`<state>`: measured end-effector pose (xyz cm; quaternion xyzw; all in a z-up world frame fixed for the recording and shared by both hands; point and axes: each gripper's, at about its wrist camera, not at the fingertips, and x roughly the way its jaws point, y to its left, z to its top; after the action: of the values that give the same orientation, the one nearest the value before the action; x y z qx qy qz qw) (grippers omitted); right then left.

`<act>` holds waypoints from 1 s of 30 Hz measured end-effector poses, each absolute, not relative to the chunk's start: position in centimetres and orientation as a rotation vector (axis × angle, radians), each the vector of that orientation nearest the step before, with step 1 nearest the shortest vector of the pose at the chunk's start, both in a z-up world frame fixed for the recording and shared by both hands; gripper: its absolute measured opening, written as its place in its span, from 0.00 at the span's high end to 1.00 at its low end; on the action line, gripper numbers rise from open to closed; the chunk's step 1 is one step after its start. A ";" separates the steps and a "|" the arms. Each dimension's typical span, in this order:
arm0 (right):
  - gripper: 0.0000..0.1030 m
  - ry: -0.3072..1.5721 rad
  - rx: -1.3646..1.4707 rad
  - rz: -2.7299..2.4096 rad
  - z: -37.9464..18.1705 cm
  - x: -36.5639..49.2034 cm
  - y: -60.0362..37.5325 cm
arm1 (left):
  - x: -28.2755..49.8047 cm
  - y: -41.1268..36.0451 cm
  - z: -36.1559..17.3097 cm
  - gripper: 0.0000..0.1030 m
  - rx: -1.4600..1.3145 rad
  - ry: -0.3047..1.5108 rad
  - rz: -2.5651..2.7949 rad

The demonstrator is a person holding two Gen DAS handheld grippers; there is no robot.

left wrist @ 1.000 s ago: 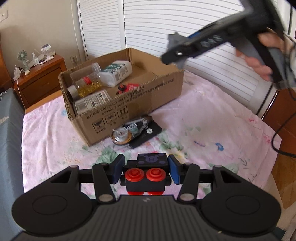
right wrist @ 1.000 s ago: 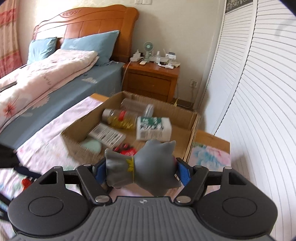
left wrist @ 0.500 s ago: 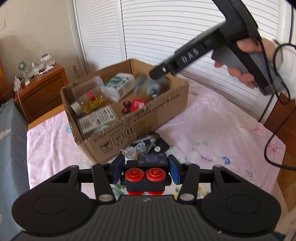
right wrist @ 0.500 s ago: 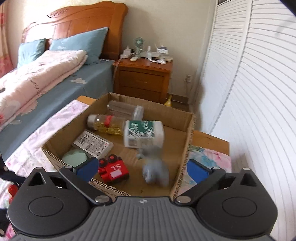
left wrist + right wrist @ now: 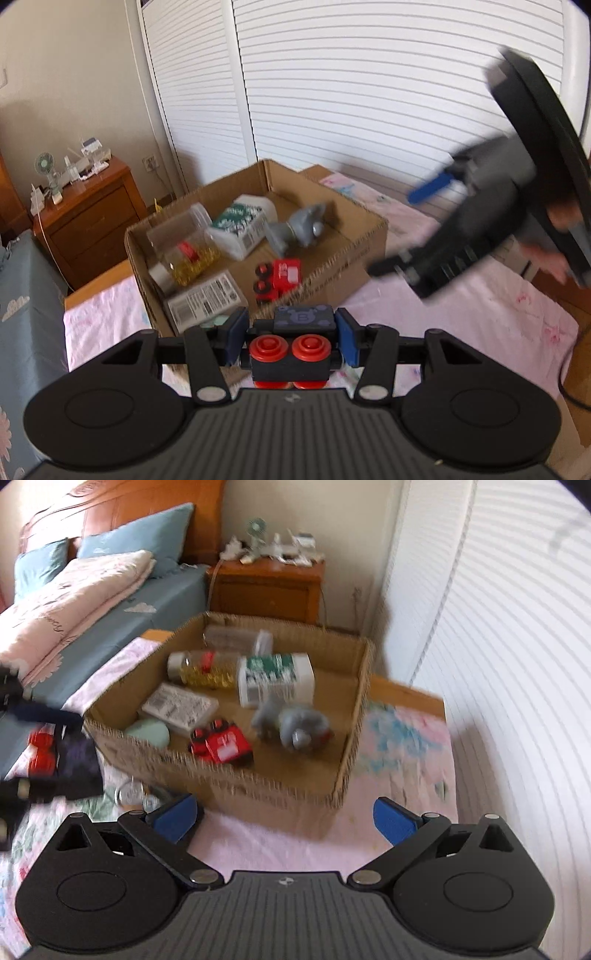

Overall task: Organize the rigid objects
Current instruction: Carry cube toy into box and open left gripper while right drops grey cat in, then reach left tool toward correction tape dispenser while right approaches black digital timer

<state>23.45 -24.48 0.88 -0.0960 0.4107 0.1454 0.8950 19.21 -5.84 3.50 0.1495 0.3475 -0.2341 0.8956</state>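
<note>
The right gripper point(image 5: 284, 818), clamped a second ago on the grey rubbery animal figure point(image 5: 295, 725), now has its jaws wide apart and empty, and the figure lies inside the open cardboard box point(image 5: 236, 775) beside the red toy car point(image 5: 221, 744). The left gripper point(image 5: 290, 338) stays clamped on a black toy block with red round wheels point(image 5: 290, 354) near the box's front wall, likely the next item to go in.
</note>
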 end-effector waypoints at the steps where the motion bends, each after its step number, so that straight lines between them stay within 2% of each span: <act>1: 0.00 0.861 -0.190 0.293 0.5 23.0 -24.7 | 19.7 -6.1 3.7 0.52 0.310 0.719 -0.484; 17: 0.00 0.863 -0.043 0.231 -1.7 18.1 -26.6 | 27.6 -14.3 4.1 0.52 0.312 0.718 -0.542; 19: 0.00 0.862 -0.042 0.220 -1.8 18.0 -26.6 | 28.0 -15.3 3.8 0.44 0.304 0.735 -0.556; 20: 0.00 0.864 -0.042 0.216 -1.8 17.9 -26.6 | 28.1 -15.6 3.6 0.28 0.298 0.742 -0.557; 21: 0.00 0.864 -0.041 0.217 -1.9 17.9 -26.6 | 28.1 -15.8 3.4 0.18 0.296 0.734 -0.550; 24: 0.00 0.861 -0.036 0.216 -1.8 17.5 -26.6 | 27.4 -15.8 3.4 0.13 0.312 0.700 -0.529; 30: 0.00 0.851 -0.028 0.220 -1.3 16.8 -26.2 | 25.8 -14.0 3.9 0.10 0.290 0.723 -0.491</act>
<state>16.83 -26.16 -1.31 -0.0135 0.4117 0.1063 0.9050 25.80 -13.96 3.92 0.1398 0.3487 -0.2368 0.8960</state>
